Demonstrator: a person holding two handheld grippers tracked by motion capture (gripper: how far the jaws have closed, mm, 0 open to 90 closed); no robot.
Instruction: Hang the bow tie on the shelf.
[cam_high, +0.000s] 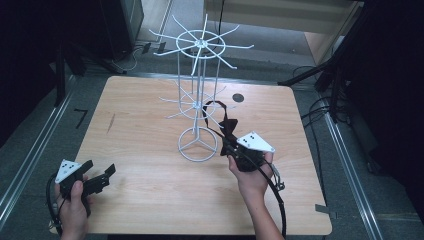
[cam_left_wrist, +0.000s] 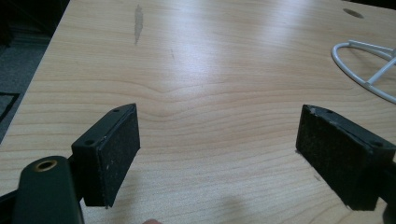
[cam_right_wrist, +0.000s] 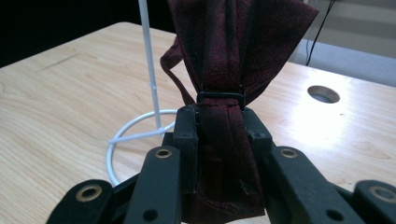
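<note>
The right claw (cam_right_wrist: 219, 140) pinched a dark red bow tie (cam_right_wrist: 233, 51) by its lower half, holding it upright above the desk (cam_high: 150, 150) just beside the white wire rack (cam_high: 198, 100), with the strap looped over a lower rack arm. The left claw (cam_left_wrist: 219, 154) rested spread wide near the desk's front left corner. No writing or label was readable anywhere.

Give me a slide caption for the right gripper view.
Right gripper clamps a dark red fabric bow tie beside the white wire display stand.
</note>
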